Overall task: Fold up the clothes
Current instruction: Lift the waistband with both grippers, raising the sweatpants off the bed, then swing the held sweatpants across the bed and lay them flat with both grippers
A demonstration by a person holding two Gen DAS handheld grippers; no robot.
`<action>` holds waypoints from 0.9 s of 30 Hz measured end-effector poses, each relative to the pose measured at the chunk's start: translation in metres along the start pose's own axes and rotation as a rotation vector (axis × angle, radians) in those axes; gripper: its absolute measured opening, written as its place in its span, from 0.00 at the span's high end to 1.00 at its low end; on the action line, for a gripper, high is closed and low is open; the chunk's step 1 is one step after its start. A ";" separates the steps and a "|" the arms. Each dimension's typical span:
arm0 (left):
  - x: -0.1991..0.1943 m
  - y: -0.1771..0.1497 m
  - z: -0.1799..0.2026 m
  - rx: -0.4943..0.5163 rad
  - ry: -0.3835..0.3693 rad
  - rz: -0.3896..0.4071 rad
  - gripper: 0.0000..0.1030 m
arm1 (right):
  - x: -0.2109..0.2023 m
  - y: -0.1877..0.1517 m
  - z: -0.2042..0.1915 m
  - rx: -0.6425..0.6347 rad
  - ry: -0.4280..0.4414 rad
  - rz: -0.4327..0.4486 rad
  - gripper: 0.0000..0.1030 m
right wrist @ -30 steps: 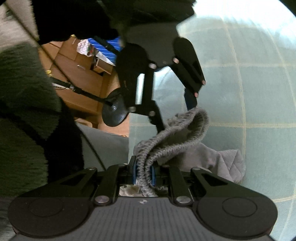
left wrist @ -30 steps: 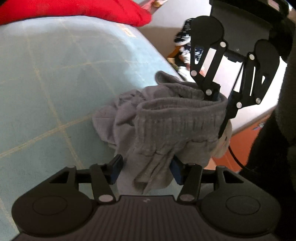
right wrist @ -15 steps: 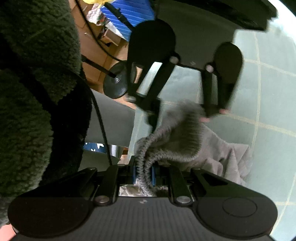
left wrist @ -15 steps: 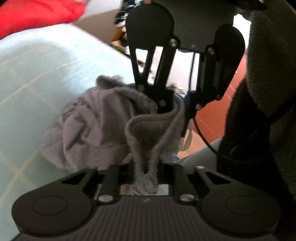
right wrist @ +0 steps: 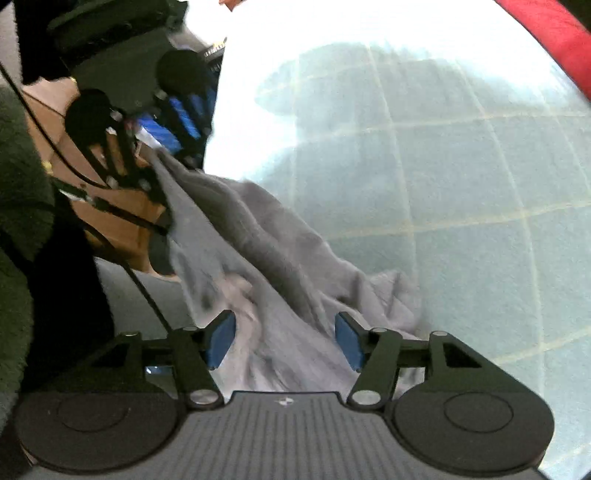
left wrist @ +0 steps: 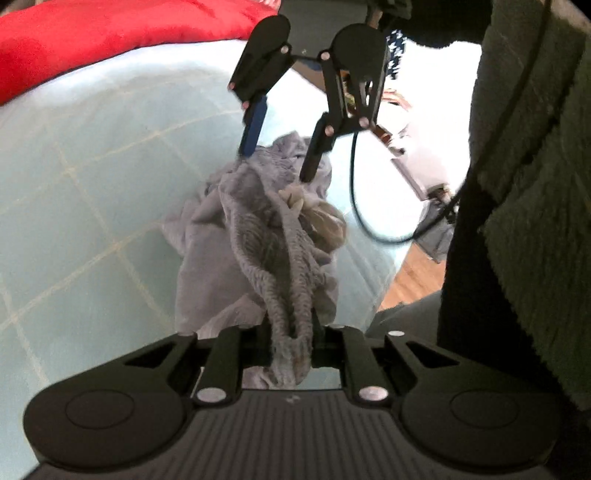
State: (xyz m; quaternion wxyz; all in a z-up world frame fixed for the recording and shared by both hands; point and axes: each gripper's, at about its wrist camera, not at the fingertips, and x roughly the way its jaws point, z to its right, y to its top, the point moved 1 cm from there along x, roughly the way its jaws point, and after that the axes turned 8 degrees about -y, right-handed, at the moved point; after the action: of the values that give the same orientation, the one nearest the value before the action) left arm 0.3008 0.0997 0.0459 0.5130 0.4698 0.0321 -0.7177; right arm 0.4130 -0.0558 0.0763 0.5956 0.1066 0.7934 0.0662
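A crumpled grey garment [left wrist: 236,266] with a ribbed waistband lies on a pale blue checked bed sheet [left wrist: 74,184]. My left gripper [left wrist: 291,343] is shut on the waistband and holds that end up off the sheet. In the right wrist view the left gripper [right wrist: 155,155] appears at the upper left with the garment [right wrist: 266,236] stretched down from it. My right gripper [right wrist: 284,339] has its jaws opening; the cloth lies between the blue pads [right wrist: 221,339] without being pinched. Seen from the left wrist, the right gripper [left wrist: 275,166] hangs open over the far end of the garment.
A red blanket [left wrist: 92,33] lies along the far side of the bed, also at the top right [right wrist: 554,33]. A person's dark green fleece sleeve [left wrist: 535,184] fills the right. Wooden floor [left wrist: 413,280] and a black cable [left wrist: 354,206] lie past the bed's edge.
My left gripper closed on the waistband and lifted it. My right gripper, earlier shut on the waistband, has opened and let it go; the garment now hangs stretched from the left gripper.
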 end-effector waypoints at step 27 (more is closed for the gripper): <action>-0.016 0.035 -0.055 -0.216 0.170 0.040 0.87 | -0.066 -0.105 0.019 0.483 0.033 0.221 0.84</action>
State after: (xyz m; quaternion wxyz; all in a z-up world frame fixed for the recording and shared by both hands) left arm 0.3631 0.1235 0.0421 0.5700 0.4716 0.1431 -0.6574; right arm 0.4391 -0.1745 0.1081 0.5290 0.3304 0.7794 -0.0588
